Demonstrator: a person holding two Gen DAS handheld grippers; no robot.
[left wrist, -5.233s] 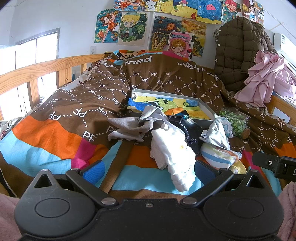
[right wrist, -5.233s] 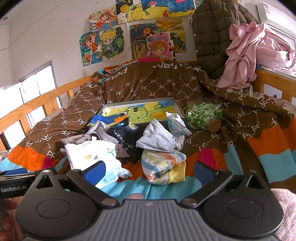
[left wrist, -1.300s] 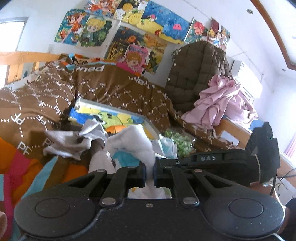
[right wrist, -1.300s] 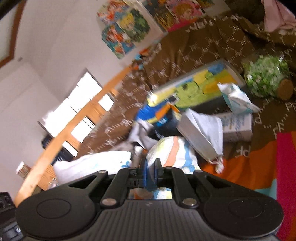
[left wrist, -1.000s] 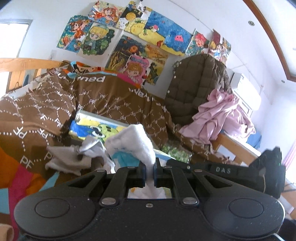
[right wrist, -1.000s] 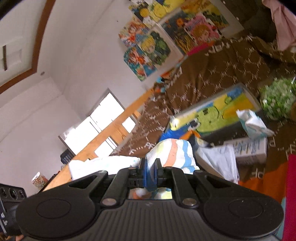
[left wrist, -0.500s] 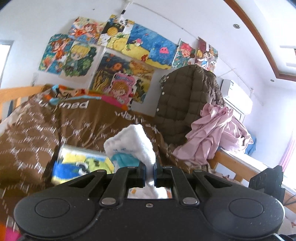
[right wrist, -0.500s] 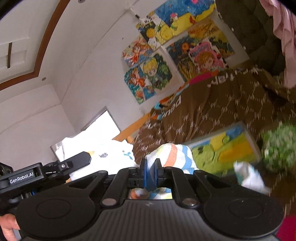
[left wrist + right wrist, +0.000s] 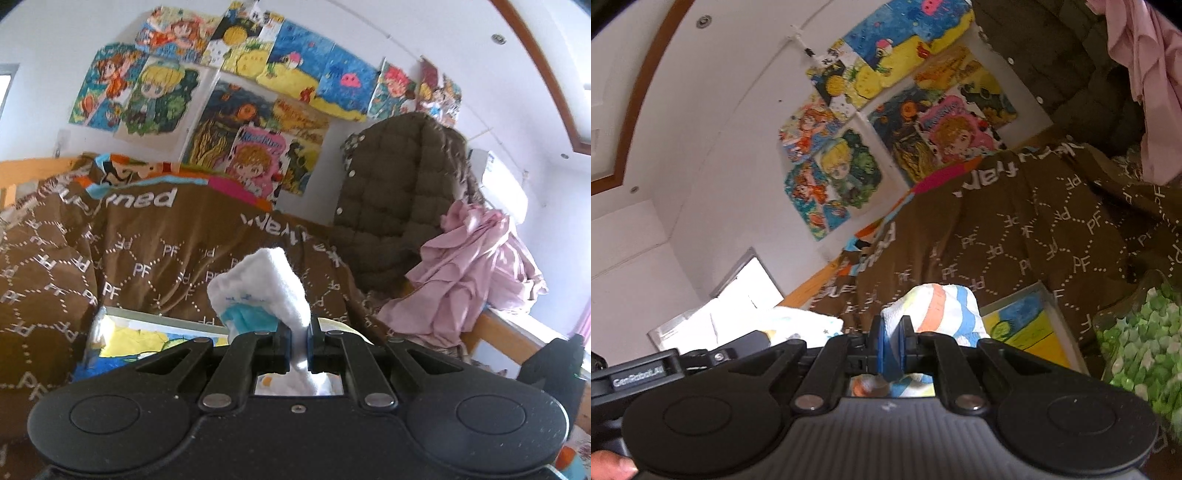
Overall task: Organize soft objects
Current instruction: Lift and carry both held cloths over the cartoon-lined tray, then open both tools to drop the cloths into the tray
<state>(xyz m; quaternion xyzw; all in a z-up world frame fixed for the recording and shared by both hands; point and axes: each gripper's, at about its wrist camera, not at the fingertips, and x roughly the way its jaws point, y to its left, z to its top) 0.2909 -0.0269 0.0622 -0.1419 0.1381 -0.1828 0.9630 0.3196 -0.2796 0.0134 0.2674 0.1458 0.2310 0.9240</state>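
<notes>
My left gripper (image 9: 298, 341) is shut on a white fleecy cloth with a light-blue patch (image 9: 266, 295), held up above the bed. My right gripper (image 9: 892, 345) is shut on a striped white, orange and blue cloth (image 9: 938, 306), also lifted. In the right wrist view the left gripper body (image 9: 665, 369) shows at the lower left with its white cloth (image 9: 798, 325) bunched beside it. The picture-printed shallow tray (image 9: 147, 336) lies on the brown quilt behind both cloths; it also shows in the right wrist view (image 9: 1023, 325). The rest of the pile is hidden below.
A brown patterned quilt (image 9: 147, 243) covers the bed. A jar of green pieces (image 9: 1137, 332) lies at the right. A brown padded jacket (image 9: 399, 206) and pink garment (image 9: 469, 273) hang at the right over the wooden rail (image 9: 509, 332). Posters (image 9: 236, 85) cover the wall.
Both grippers, open over the pile five seconds ago, have shut on a cloth each and risen and tilted upward, so the pile has dropped out of view.
</notes>
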